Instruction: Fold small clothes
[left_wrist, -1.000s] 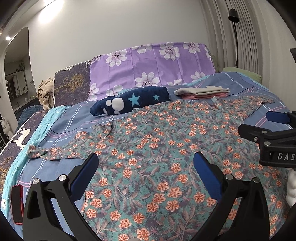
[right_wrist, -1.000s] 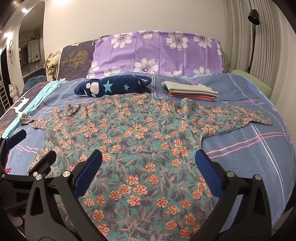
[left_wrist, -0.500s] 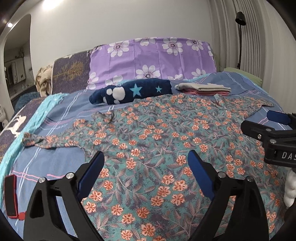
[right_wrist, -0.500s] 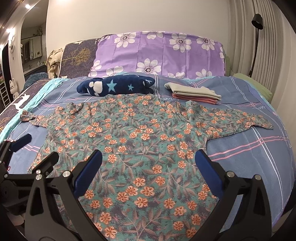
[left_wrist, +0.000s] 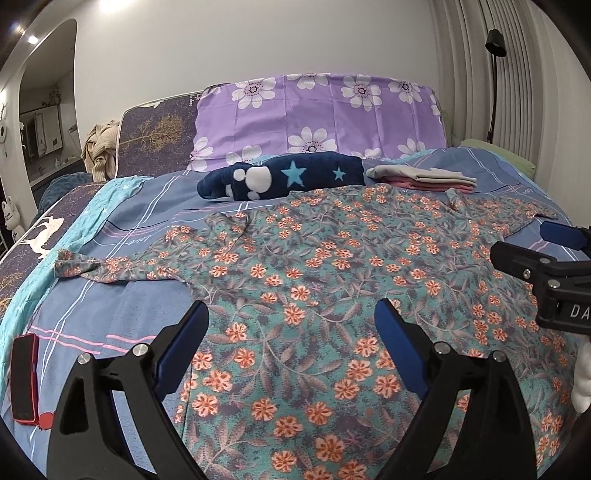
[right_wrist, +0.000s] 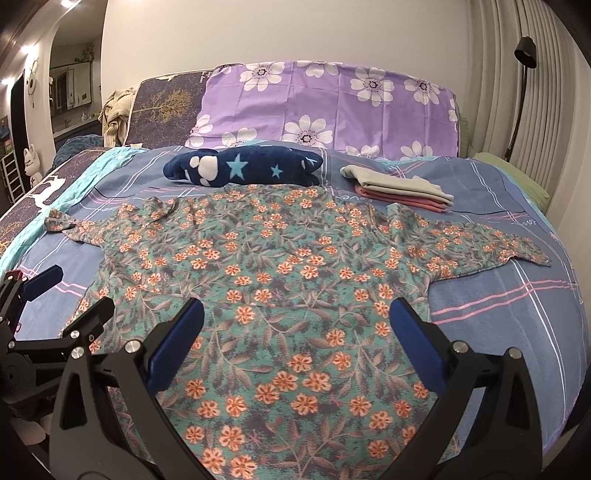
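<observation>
The shirt (left_wrist: 332, 280) lies flat on the bed (left_wrist: 110, 295), its sleeves stretched crosswise toward the bed's left and right edges, its neck toward the pillow (left_wrist: 317, 110) at the head and its hem toward me at the foot edge. My left view alone shows a red phone (left_wrist: 24, 376) by the bed's left edge; my right view alone shows the full right sleeve and the bare sheet beyond it. My left tongs (left_wrist: 291, 332) have just narrowed slightly but stand spread, above the shirt's lower left part, with cloth showing between the pads, none pinched. My right tongs (right_wrist: 297, 332) are spread too, above the shirt's lower middle, pinching nothing. Folded clothes (right_wrist: 399, 186) and a starred bundle (right_wrist: 243, 166) lie beyond the neck.
</observation>
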